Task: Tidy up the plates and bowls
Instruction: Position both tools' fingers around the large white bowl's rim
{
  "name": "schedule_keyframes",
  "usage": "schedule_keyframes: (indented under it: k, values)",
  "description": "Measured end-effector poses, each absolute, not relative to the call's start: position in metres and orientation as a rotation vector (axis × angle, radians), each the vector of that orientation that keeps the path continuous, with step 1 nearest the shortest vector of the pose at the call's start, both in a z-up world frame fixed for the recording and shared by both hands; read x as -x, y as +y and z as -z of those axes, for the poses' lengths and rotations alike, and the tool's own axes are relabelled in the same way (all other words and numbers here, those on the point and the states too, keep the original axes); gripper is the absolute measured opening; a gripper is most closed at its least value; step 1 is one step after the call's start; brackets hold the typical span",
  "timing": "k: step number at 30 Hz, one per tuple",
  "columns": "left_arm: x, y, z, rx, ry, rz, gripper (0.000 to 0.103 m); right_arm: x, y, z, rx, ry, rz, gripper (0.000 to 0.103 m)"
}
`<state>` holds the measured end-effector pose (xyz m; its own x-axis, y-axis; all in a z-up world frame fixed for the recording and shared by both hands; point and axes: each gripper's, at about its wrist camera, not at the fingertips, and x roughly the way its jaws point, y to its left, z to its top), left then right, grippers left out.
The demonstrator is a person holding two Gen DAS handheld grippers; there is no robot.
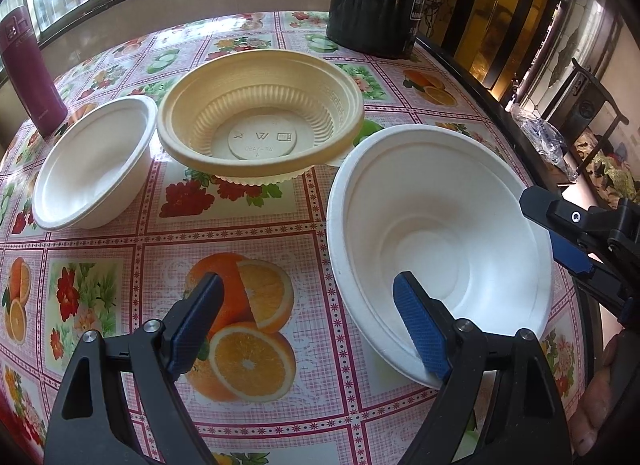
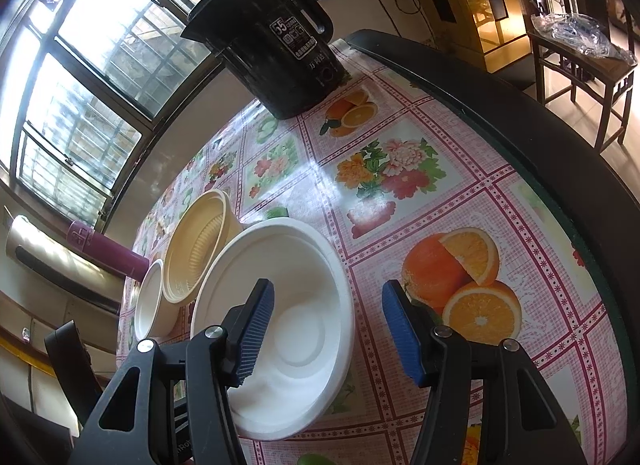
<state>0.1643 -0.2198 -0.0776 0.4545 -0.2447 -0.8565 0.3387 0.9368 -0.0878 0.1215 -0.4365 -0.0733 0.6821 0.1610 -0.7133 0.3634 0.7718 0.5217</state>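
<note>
Count, both views combined:
- 2 white moulded-pulp bowls: large deep one, smaller shallow one.
- 1 beige ribbed plastic bowl; scalloped edge shows under it, can't tell if a second one is nested below.
- 1 black plastic electric kettle with a handle.
- 1 maroon cylindrical flask.
- 1 round table with fruit-and-flower print oilcloth.
- 1 dark wooden chair, 1 clear crumpled plastic bag on it.
- 0 plates visible.

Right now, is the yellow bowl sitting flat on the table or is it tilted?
Tilted. The yellow bowl leans with its opening toward the camera, its front rim raised above the table.
</note>
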Motion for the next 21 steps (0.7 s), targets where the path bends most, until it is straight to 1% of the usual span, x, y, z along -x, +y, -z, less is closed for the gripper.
schedule_keyframes:
  k: [21]
  values:
    - [-0.173, -0.207, 0.081, -0.054, 1.075, 0.37, 0.087, -0.128, -0.411, 0.072, -0.631, 0.818, 0.053, 0.057]
